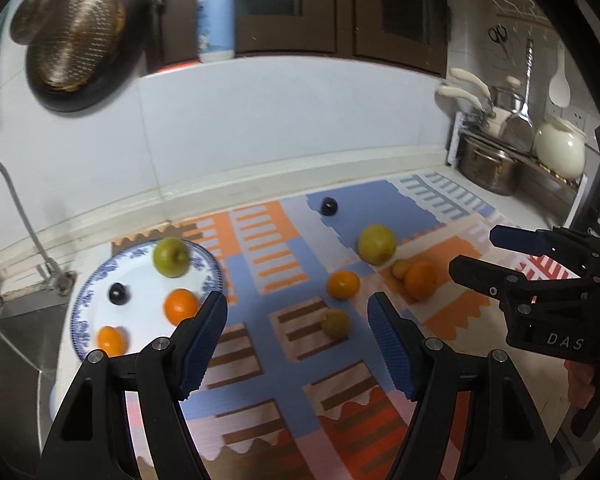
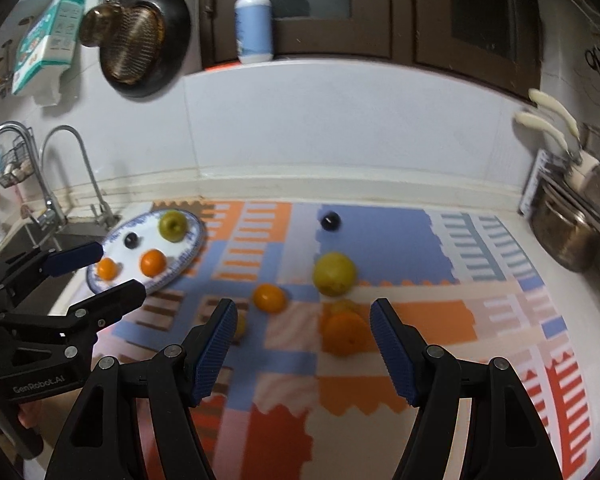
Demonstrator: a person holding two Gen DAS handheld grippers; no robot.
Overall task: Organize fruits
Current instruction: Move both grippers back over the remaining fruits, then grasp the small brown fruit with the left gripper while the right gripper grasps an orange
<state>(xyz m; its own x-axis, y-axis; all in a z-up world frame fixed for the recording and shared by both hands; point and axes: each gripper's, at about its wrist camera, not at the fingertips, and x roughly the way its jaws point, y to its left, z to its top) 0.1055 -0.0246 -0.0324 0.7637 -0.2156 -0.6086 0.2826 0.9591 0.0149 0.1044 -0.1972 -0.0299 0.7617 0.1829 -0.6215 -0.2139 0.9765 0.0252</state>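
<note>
A blue-patterned white plate (image 1: pixel 140 258) (image 2: pixel 118 236) at the left holds a green apple (image 1: pixel 171 257) (image 2: pixel 173 225), a dark plum (image 1: pixel 118 293) (image 2: pixel 131 240) and two oranges (image 1: pixel 181 306) (image 1: pixel 110 340). On the mat lie a dark plum (image 1: pixel 329 206) (image 2: pixel 330 221), a yellow-green apple (image 1: pixel 376 243) (image 2: pixel 334 273), an orange (image 1: pixel 343 284) (image 2: pixel 269 297), a bigger orange (image 1: pixel 420 280) (image 2: pixel 343 332), a small yellow fruit (image 1: pixel 401 268) and a rough greenish fruit (image 1: pixel 336 322). My left gripper (image 1: pixel 298 320) (image 2: pixel 96 272) is open and empty. My right gripper (image 2: pixel 303 326) (image 1: pixel 474 254) is open above the bigger orange.
A patterned foam mat (image 1: pixel 284 264) covers the counter. A sink (image 1: pixel 12 344) with a tap (image 2: pixel 72 168) lies left of the plate. Steel pots (image 1: pixel 488 168) (image 2: pixel 568 236) and a white jar (image 1: pixel 560 146) stand at the right. A pan (image 1: pixel 84 40) and a bottle (image 1: pixel 216 16) sit above.
</note>
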